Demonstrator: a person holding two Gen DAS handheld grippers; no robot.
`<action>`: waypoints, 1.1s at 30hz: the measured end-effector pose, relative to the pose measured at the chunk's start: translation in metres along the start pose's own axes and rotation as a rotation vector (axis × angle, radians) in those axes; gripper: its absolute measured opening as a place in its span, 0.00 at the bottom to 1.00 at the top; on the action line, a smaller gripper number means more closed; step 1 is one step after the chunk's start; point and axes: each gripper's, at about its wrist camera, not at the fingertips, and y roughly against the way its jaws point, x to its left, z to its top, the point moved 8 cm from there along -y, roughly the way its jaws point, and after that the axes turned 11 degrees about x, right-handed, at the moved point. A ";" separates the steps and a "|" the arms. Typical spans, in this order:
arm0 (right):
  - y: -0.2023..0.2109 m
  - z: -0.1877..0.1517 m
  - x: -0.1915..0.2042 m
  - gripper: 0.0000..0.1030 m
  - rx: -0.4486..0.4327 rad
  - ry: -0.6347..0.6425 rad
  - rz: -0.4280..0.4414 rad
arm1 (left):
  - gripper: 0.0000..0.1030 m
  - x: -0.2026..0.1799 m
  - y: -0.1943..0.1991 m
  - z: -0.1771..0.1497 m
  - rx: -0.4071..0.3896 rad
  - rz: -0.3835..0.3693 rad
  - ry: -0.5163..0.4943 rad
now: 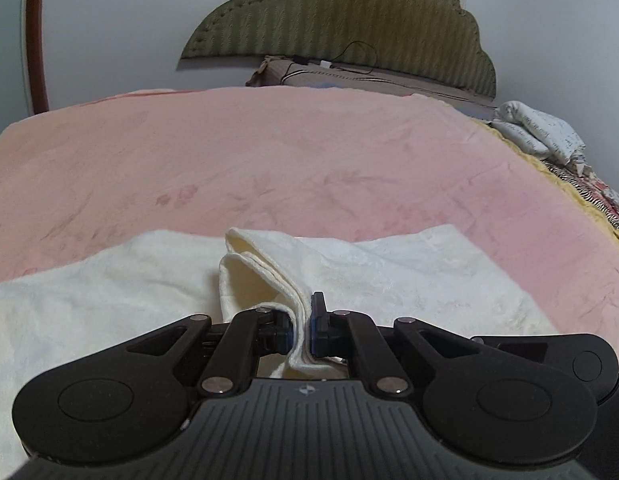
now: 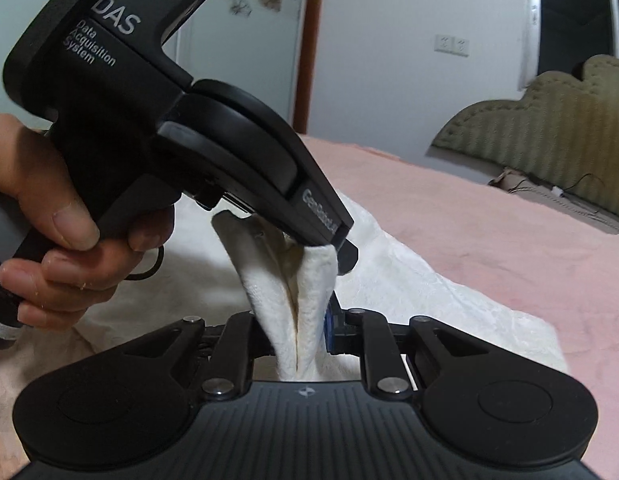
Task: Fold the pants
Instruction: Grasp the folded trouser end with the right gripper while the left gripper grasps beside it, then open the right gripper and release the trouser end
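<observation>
The white pants (image 1: 409, 276) lie spread on the pink bed cover (image 1: 269, 152). My left gripper (image 1: 302, 328) is shut on a doubled fold of the pants, which stands up between its jaws. In the right wrist view my right gripper (image 2: 297, 336) is shut on a thick fold of the pants (image 2: 285, 280). The left gripper (image 2: 333, 250), held by a bare hand (image 2: 57, 216), pinches the same raised fold just above and beyond the right one. The rest of the pants (image 2: 429, 288) rests flat on the cover.
A padded olive headboard (image 1: 341, 20) stands against the white wall at the far side. A folded white cloth (image 1: 537, 132) and patterned bedding lie at the bed's right edge. A cable and small device (image 1: 325, 65) rest by the headboard. A brown door frame (image 2: 309, 40) stands behind.
</observation>
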 end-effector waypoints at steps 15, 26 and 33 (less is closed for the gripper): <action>0.019 -0.014 0.004 0.25 0.113 -0.037 0.228 | 0.21 0.015 -0.008 -0.025 0.002 0.052 0.006; 0.034 -0.034 -0.013 0.62 0.172 -0.117 0.387 | 0.18 0.016 -0.003 -0.033 -0.009 0.061 0.022; 0.032 -0.015 -0.085 0.79 0.042 -0.429 0.276 | 0.18 0.012 0.001 -0.035 -0.019 0.096 0.015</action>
